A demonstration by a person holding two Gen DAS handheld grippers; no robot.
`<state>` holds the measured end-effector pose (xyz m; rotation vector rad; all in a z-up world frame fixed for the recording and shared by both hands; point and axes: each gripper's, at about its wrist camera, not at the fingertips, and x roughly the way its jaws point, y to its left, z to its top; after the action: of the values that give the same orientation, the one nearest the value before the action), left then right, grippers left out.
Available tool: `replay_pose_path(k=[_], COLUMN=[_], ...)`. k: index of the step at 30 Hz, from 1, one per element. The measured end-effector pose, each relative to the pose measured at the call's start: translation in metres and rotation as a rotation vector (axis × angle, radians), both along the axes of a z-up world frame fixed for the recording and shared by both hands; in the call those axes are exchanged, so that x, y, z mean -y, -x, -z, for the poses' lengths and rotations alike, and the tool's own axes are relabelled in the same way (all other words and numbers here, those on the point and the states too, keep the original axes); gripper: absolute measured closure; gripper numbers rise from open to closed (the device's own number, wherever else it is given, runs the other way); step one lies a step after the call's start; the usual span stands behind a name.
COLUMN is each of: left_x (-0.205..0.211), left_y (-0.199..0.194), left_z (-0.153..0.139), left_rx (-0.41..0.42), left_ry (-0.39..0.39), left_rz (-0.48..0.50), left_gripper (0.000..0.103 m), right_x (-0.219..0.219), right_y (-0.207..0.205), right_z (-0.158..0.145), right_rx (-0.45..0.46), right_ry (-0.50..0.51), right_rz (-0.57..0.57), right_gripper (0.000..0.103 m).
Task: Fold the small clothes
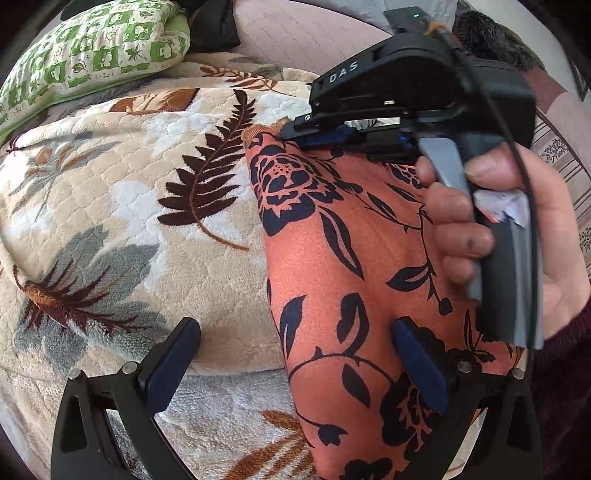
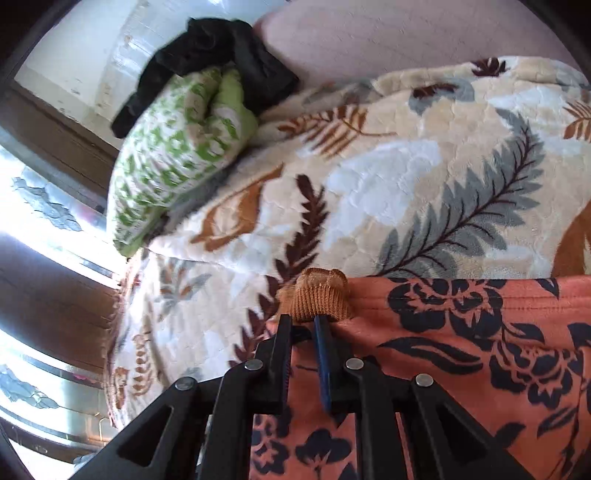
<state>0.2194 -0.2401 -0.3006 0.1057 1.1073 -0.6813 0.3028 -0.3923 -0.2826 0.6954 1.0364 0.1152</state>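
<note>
An orange garment with a black flower print (image 1: 332,258) lies on a leaf-patterned plush blanket (image 1: 129,184). My left gripper (image 1: 291,365) is open just above the blanket, its right finger (image 1: 417,365) over the garment's near part and its left finger (image 1: 170,365) over the blanket. My right gripper (image 1: 295,131) shows in the left wrist view at the garment's far corner, held by a hand (image 1: 517,221). In the right wrist view my right gripper (image 2: 303,325) is shut on the garment (image 2: 461,350) at its ribbed orange cuff (image 2: 317,295).
A green and white patterned pillow (image 1: 92,48) lies at the back left of the bed, with a black cloth (image 2: 210,59) beside it. A pink sheet (image 1: 303,33) lies behind the blanket. A window and wooden frame (image 2: 44,221) are on the left in the right wrist view.
</note>
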Motion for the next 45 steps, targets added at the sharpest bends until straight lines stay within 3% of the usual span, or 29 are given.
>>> replay_pose_path(k=[3, 7, 14, 19, 24, 27, 32, 34, 37, 41, 43, 45], left_x=[0.000, 0.000, -0.015, -0.032, -0.033, -0.033, -0.035, -0.037, -0.038, -0.034, -0.024, -0.013], left_y=[-0.001, -0.004, -0.012, -0.020, -0.019, -0.012, -0.008, -0.007, -0.003, 0.006, 0.010, 0.012], left_z=[0.000, 0.001, -0.013, -0.020, -0.014, -0.017, -0.014, -0.015, -0.022, -0.033, -0.028, -0.015], left_rx=[-0.010, -0.020, -0.010, -0.007, -0.004, 0.028, 0.027, 0.024, 0.038, 0.072, 0.086, 0.082], left_ry=[0.003, 0.005, 0.046, 0.070, 0.037, 0.020, 0.010, 0.014, 0.032, 0.085, 0.031, -0.048], left_rz=[0.007, 0.010, -0.036, -0.087, -0.095, -0.078, -0.057, -0.054, -0.044, 0.004, 0.034, 0.063], left_gripper=[0.000, 0.000, 0.000, 0.000, 0.000, 0.000, 0.000, 0.000, 0.000, 0.000, 0.000, 0.000], right_x=[0.003, 0.009, 0.026, 0.022, -0.001, -0.023, -0.043, -0.042, -0.028, 0.011, 0.027, 0.037], right_y=[-0.008, 0.014, 0.104, 0.179, 0.225, 0.236, 0.243, 0.249, 0.260, 0.268, 0.270, 0.264], right_z=[0.007, -0.013, -0.059, -0.071, -0.062, -0.052, -0.008, -0.009, -0.030, -0.053, -0.048, -0.026], right_rx=[-0.003, 0.052, 0.134, 0.131, 0.101, 0.069, -0.107, -0.105, -0.021, 0.055, 0.039, -0.035], right_ry=[-0.003, 0.003, 0.054, 0.074, 0.007, 0.027, 0.031, 0.039, 0.063, 0.130, 0.178, 0.176], right_rz=[-0.010, -0.002, 0.038, 0.053, 0.027, -0.015, -0.053, -0.052, 0.004, 0.182, 0.260, 0.276], right_gripper=[0.090, 0.089, 0.089, 0.089, 0.088, 0.088, 0.089, 0.089, 0.089, 0.089, 0.089, 0.089])
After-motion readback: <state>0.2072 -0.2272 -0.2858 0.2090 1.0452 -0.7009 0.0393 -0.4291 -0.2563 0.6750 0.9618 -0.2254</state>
